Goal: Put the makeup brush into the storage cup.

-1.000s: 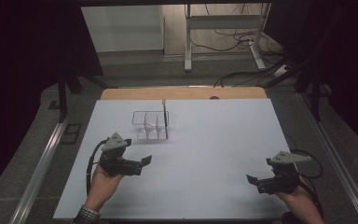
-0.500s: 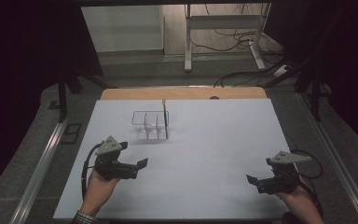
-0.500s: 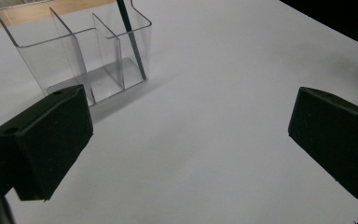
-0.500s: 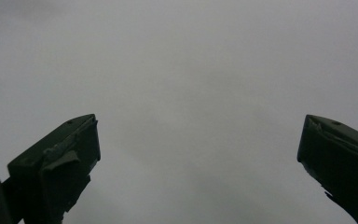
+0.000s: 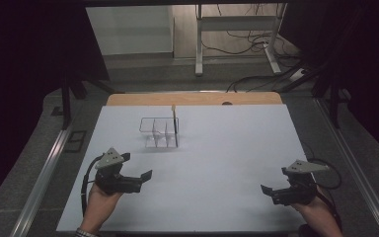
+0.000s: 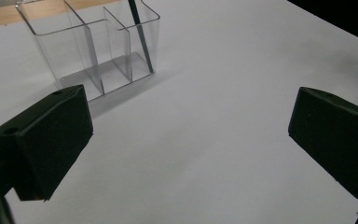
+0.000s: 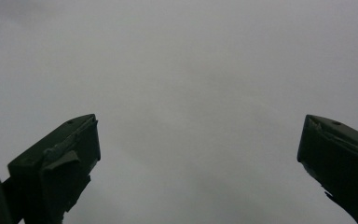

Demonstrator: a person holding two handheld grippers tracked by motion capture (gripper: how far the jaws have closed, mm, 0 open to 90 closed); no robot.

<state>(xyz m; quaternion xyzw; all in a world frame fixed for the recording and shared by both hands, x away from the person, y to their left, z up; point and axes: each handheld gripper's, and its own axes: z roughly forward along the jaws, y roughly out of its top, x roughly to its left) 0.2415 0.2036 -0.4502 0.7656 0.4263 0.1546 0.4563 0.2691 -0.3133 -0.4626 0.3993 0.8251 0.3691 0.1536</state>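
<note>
At the lower left of the high view the left gripper (image 5: 145, 175) rests on the white table (image 5: 227, 148), jaws spread and empty, aimed toward the clear divided organizer (image 5: 158, 132) up and to its right, where a dark pencil (image 5: 175, 126) stands upright in the right-hand compartment. At the lower right, the right gripper (image 5: 266, 190) lies released, empty too. I judge this an approach; next comes reaching forward to the organizer. No writing is legible.

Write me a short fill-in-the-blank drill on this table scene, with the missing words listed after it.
1. The clear organizer holds one upright ____.
2. The left gripper has its fingers ____, with nothing between them.
3. Of the two grippers, the ____ one lies nearer the organizer than the right gripper.
4. The organizer stands on a ____ table.

Missing words: pencil; open; left; white
</note>
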